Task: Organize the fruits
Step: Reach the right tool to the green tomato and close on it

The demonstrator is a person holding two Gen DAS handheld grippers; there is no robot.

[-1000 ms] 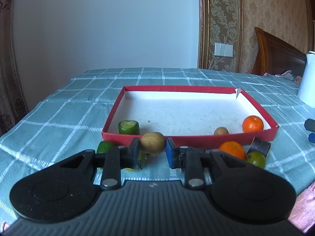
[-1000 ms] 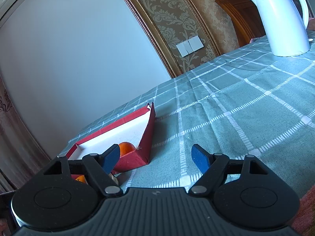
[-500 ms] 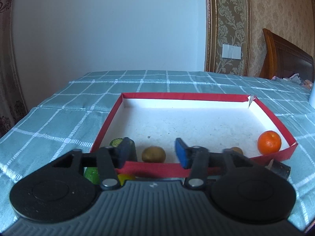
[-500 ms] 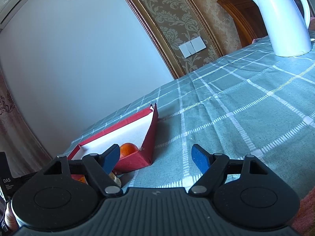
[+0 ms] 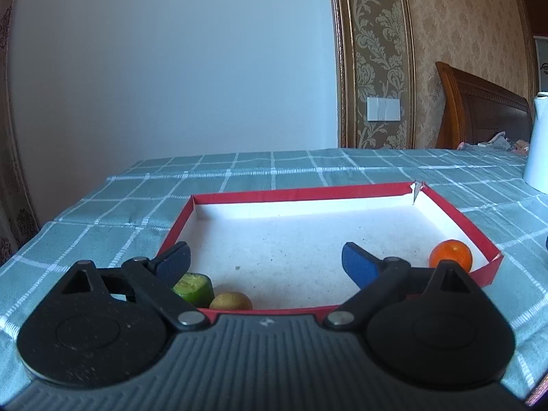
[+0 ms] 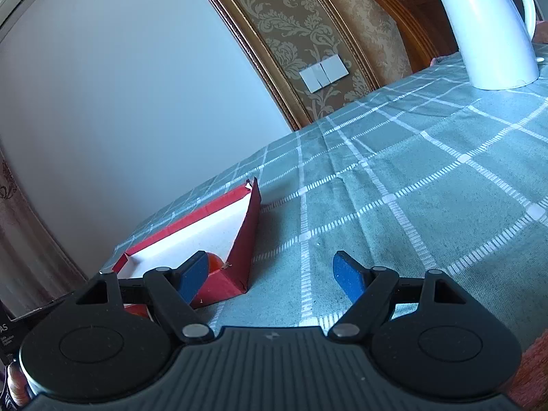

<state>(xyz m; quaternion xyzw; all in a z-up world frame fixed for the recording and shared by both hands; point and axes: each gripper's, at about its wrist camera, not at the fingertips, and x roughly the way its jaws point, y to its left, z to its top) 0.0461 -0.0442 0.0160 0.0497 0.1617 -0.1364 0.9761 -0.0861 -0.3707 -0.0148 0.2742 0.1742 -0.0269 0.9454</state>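
Left to right: cut green fruit chunk point(image 5: 191, 287) and brownish round kiwi point(image 5: 230, 301) sit in the near left corner of the shallow red cardboard tray point(image 5: 294, 194), orange mandarin point(image 5: 450, 259) in its near right corner. Left gripper point(image 5: 265, 263) jaws have just been opening, now wide, nothing between them, so I'd say the kiwi drop is done. Right gripper point(image 6: 270, 274) jaws wide, empty, over the checked teal worktop point(image 6: 428, 185). Next: go get another loose fruit.

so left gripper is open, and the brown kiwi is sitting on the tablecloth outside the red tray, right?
Not outside. The left wrist view shows the brown kiwi inside the red tray, by its near wall. The left gripper is open, nothing between its pads.
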